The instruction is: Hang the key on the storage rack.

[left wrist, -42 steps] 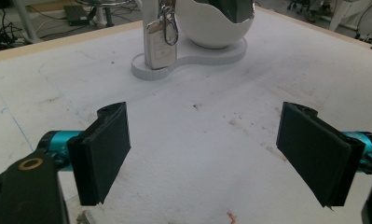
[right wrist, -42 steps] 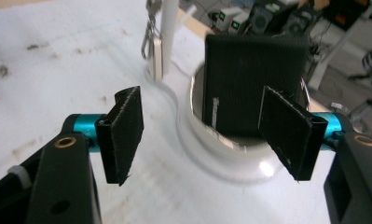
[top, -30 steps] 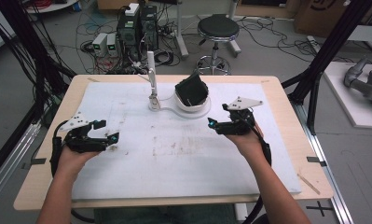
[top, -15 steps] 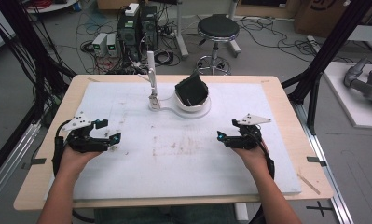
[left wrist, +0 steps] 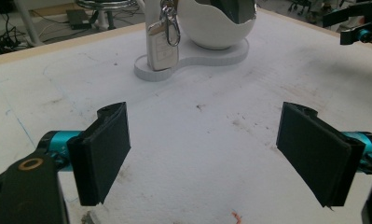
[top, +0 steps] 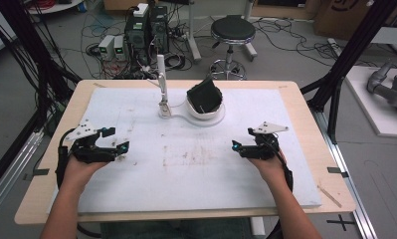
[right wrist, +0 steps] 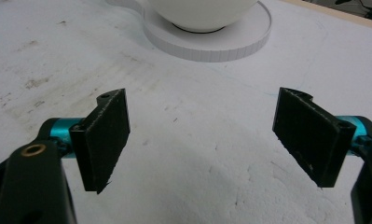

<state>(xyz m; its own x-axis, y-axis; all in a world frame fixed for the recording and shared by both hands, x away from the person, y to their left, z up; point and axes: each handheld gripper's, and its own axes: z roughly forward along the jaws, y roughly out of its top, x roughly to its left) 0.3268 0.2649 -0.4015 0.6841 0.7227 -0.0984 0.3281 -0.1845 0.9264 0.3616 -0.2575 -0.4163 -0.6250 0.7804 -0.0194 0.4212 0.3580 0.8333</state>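
While both hand-held grippers rest low over the white foam mat (top: 196, 164) covering the bench (top: 305, 107), neither holds anything. Left hand-held gripper (top: 117, 147), at the mat's left side: jaws spread wide apart, empty, with stained mat between them in the left gripper view. Right hand-held gripper (top: 237, 146), at the mat's right side: jaws likewise wide apart and empty. Between and beyond them, near the far edge, stands a white figure-eight base (top: 192, 117) bearing a white cracked-egg bowl (left wrist: 216, 28) with a dark object (top: 204, 95) inside, and a white post (top: 161, 79) from which a car key fob (left wrist: 162, 44) hangs on a carabiner clip (left wrist: 168, 21). A stool (top: 232, 35) stands on the floor behind.
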